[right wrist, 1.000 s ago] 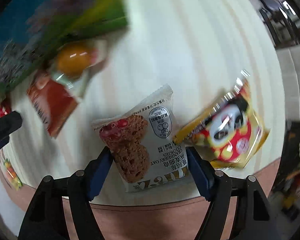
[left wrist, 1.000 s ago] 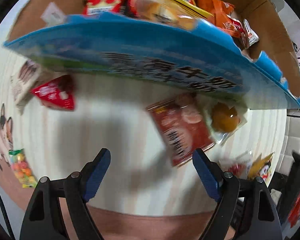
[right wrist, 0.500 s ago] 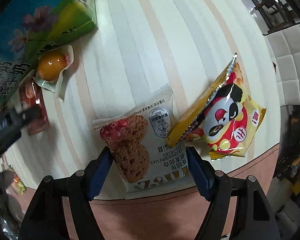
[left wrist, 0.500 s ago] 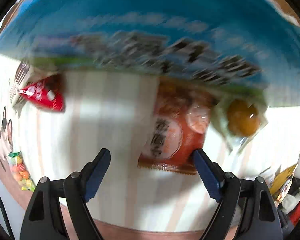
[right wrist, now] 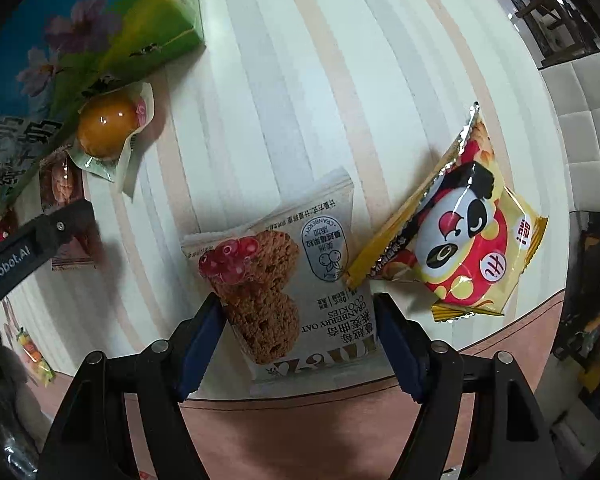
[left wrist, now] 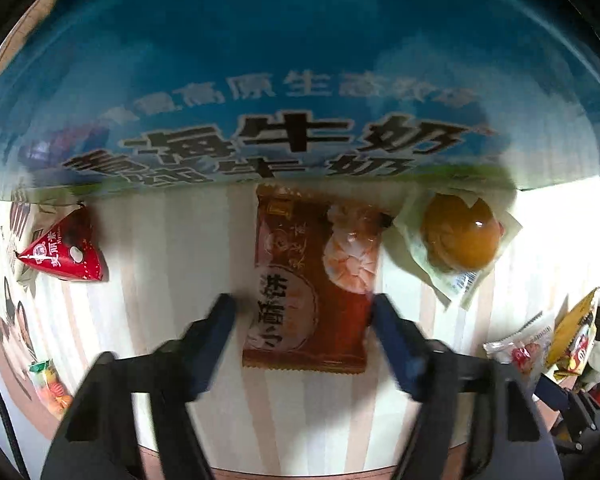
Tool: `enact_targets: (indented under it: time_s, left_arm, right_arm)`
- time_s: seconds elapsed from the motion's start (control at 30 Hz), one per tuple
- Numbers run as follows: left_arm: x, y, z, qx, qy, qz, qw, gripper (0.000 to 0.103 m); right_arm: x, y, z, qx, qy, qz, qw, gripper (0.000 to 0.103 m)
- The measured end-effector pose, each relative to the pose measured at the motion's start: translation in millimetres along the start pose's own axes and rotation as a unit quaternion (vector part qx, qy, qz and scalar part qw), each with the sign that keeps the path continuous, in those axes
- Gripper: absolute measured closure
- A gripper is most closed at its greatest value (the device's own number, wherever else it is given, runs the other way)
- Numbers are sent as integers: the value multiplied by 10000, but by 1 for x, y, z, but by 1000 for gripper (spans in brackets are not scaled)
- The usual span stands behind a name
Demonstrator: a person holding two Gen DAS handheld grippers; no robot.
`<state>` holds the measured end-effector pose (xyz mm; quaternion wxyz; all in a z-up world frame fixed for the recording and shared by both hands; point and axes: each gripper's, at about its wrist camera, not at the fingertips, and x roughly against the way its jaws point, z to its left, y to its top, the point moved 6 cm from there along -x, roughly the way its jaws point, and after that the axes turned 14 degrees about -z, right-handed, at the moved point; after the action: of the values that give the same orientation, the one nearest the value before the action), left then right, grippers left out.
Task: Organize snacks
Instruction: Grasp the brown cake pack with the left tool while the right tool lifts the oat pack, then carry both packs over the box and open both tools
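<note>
A: What lies under the left gripper [left wrist: 304, 312]?

B: A flat, glossy red-brown snack packet [left wrist: 308, 280] printed with pale round sweets, lying on the striped cream tablecloth [left wrist: 172, 260] just below the blue printed cardboard box [left wrist: 300, 80]. The jaws have just been closing, and the packet sits between the blue ribbed pads. The right pad is at its edge; the left looks a little clear, blurred, so no firm pinch.

A: And beside it?

B: A clear crinkly wrapper holding a smooth orange ball-shaped sweet [left wrist: 456, 236], touching the box. To the left, a red triangular foil pouch [left wrist: 66, 256].

A: The right gripper [right wrist: 298, 312]?

B: Spread around a white matte cranberry oat cookie packet [right wrist: 284, 276] near the table edge; I cannot tell whether the pads press on it. A shiny yellow-and-red panda-print bag [right wrist: 460, 240] overlaps its corner.
</note>
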<state>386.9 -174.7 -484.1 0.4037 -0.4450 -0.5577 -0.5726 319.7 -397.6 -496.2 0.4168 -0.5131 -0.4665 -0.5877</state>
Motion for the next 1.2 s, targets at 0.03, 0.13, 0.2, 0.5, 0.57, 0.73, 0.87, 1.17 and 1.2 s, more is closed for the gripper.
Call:
enact_targets:
  time_s: [0.03,0.13,0.2,0.5,0.57,0.73,0.87,1.17,1.2]
  left_arm:
    - [1,-4,0,-76,63,-17,10000,47]
    - [6,-24,2,-216,163,-2,9996,48]
    - [12,-46,7,-241,179,106,9995,48]
    - [19,-134,25,-271,203,689,9971,48]
    - [17,-138,27,-158,154,715,9972,45]
    - [15,-131,33,-34,30,784,9969,43]
    - [12,-120,39,3,-5,800,9968,44]
    - [33,-113,58,16,27,650,9979,51]
    - [35,-114,58,16,22,633,9980,51]
  right_arm:
    - [-2,-5,6,19,15,-4,10000,26]
    - [1,-23,15,78,63,88,9999,26]
    - [0,-33,18,98,134,230,9996,26]
    - [-6,-63,23,-186,779,956,9922,20]
    - [-6,-65,25,-118,733,922,9930,19]
    - [-13,-68,24,16,565,913,9942,19]
    - [-10,-78,35,159,336,803,9961,19]
    - [-7,-89,71,659,-65,323,9973,28]
    - [-7,-91,73,659,-40,304,9974,28]
